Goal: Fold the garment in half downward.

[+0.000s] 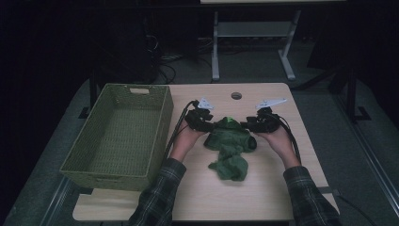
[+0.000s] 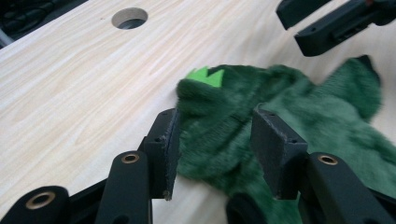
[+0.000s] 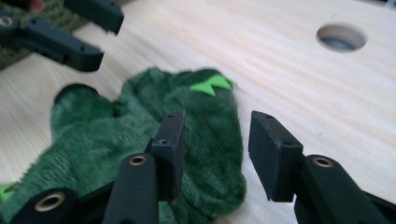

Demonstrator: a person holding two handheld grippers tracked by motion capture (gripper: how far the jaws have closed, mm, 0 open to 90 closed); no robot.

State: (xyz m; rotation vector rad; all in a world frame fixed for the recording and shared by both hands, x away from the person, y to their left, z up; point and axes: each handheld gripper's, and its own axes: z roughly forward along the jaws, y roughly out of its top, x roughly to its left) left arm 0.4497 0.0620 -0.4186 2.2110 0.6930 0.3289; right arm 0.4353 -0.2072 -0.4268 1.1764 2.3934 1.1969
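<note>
The high view looks forward and down from above the person's side of the desk (image 1: 263, 197), far enough back to take in the whole top, the woven basket (image 1: 117, 136) at its left edge and the floor beyond. The left gripper view sits low and close, looking along its own two black fingers (image 2: 163, 149) across the desk toward the round hole (image 2: 129, 17) in its top. The right gripper view is just as low and close, facing the other way across the same spot. Both gripper views share the green plush toy (image 2: 289, 107) with its bright green spikes, each shows the other gripper's fingers (image 3: 74, 42) farther off, and all three share the hole.
</note>
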